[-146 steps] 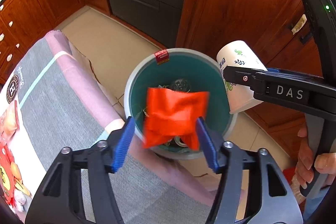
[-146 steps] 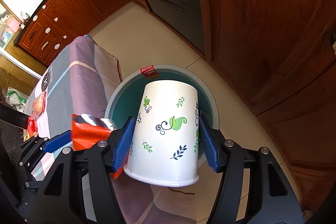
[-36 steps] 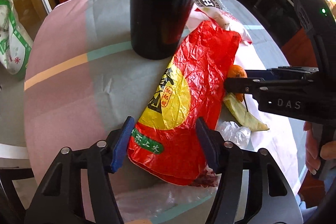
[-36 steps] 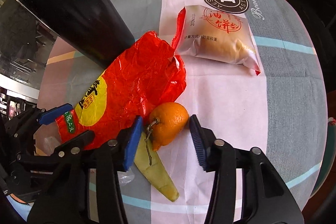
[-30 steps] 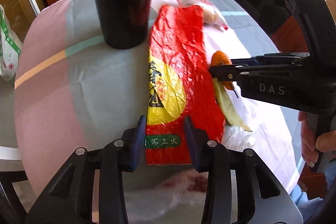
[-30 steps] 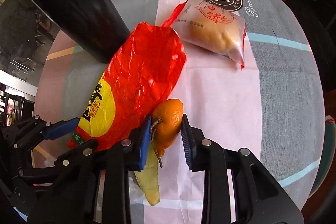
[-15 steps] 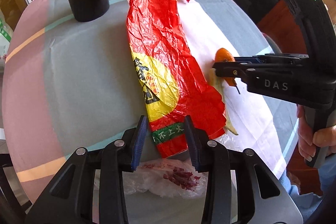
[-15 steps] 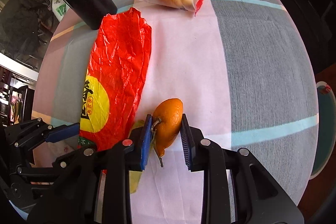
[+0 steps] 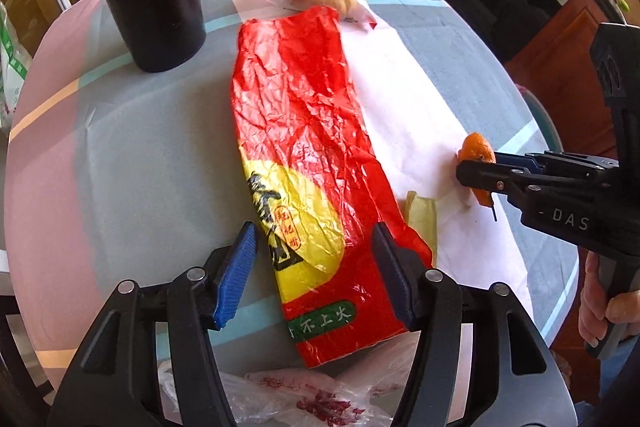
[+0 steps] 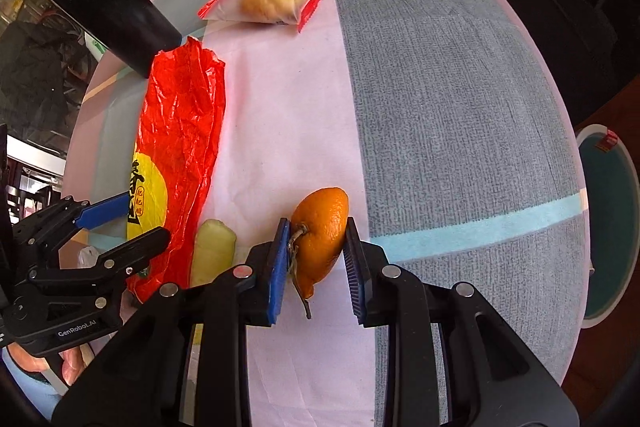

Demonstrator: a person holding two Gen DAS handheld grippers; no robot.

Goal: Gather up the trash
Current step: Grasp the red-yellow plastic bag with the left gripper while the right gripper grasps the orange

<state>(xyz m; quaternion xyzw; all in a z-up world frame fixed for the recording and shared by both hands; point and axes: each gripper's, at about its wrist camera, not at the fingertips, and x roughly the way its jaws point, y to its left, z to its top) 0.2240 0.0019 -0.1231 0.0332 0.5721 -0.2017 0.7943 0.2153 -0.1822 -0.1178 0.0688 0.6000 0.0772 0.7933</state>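
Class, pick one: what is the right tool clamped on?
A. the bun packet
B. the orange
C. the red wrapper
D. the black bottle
B: the right tool has both blue pads pressed against the orange, while the left tool is open over the red wrapper.

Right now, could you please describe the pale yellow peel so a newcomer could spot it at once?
Start at the long red bag lying on the table. At its near end, between it and the orange in the right gripper, lies the peel. It is the only pale yellow, flat, matte strip there.
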